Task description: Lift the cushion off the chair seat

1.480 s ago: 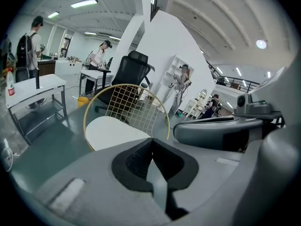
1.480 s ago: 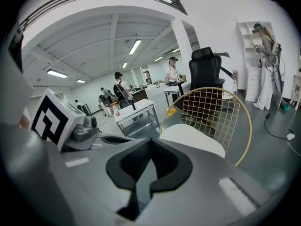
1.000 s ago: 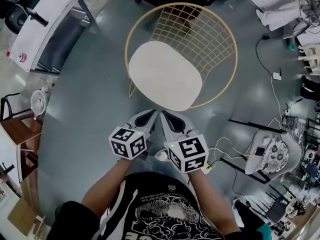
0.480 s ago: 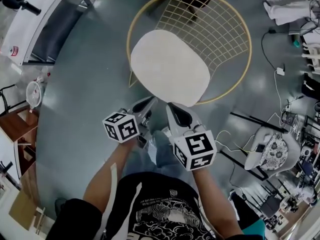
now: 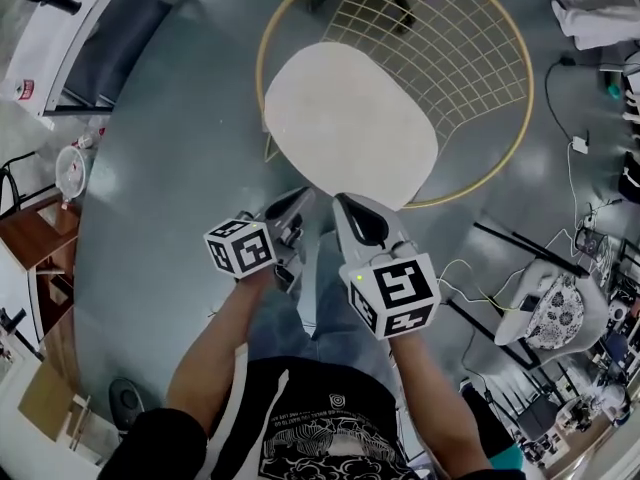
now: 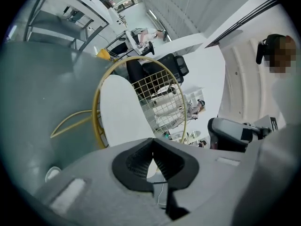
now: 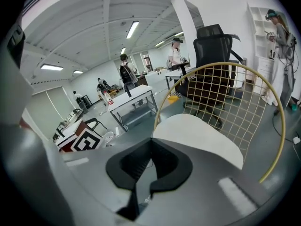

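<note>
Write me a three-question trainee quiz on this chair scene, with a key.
1. True or false: the cushion lies on the seat of the chair.
2. The left claw and the right claw are: A wide open; B shut and empty; C shut on the cushion.
3. What colour is the chair's wire frame?
Key: 1 true; 2 B; 3 gold.
</note>
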Action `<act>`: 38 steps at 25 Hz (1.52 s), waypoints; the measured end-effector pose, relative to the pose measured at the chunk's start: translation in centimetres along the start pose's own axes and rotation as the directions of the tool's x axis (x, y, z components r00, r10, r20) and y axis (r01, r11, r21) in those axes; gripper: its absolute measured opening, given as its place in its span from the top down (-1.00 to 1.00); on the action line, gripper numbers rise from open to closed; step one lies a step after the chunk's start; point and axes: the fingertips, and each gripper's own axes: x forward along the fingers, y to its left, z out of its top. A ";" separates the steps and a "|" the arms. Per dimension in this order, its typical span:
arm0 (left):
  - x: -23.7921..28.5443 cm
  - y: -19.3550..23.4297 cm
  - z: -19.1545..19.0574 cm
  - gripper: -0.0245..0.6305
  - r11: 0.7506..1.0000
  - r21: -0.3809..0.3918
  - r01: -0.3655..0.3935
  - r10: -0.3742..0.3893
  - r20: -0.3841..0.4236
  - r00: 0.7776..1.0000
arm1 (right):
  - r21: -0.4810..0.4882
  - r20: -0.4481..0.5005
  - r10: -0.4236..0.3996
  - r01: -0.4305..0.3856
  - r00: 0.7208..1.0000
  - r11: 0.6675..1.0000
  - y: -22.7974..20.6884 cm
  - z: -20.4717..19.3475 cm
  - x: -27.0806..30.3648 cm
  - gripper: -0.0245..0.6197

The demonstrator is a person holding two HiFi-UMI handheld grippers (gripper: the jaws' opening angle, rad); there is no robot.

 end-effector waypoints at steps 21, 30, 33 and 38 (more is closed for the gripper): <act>2.9 7.9 -4.1 0.51 0.993 -0.104 -0.058 0.050 -0.082 0.995 | 0.071 -0.043 -0.012 0.015 0.999 0.997 -2.0 -3.7 1.5 0.92; 4.9 8.4 -4.1 0.41 0.984 -0.175 -0.019 0.009 -0.060 0.998 | 0.091 -0.063 -0.023 0.029 0.998 0.995 -2.5 -5.1 1.3 0.92; 5.6 8.3 -3.6 0.41 0.985 -0.174 -0.012 0.004 -0.048 0.999 | 0.101 -0.077 -0.029 0.036 0.997 0.994 -2.7 -5.8 1.0 0.92; 6.6 7.8 -2.8 0.41 0.970 -0.240 0.029 -0.035 -0.018 0.999 | 0.105 -0.084 -0.033 0.042 0.996 0.994 -3.1 -6.3 0.7 0.92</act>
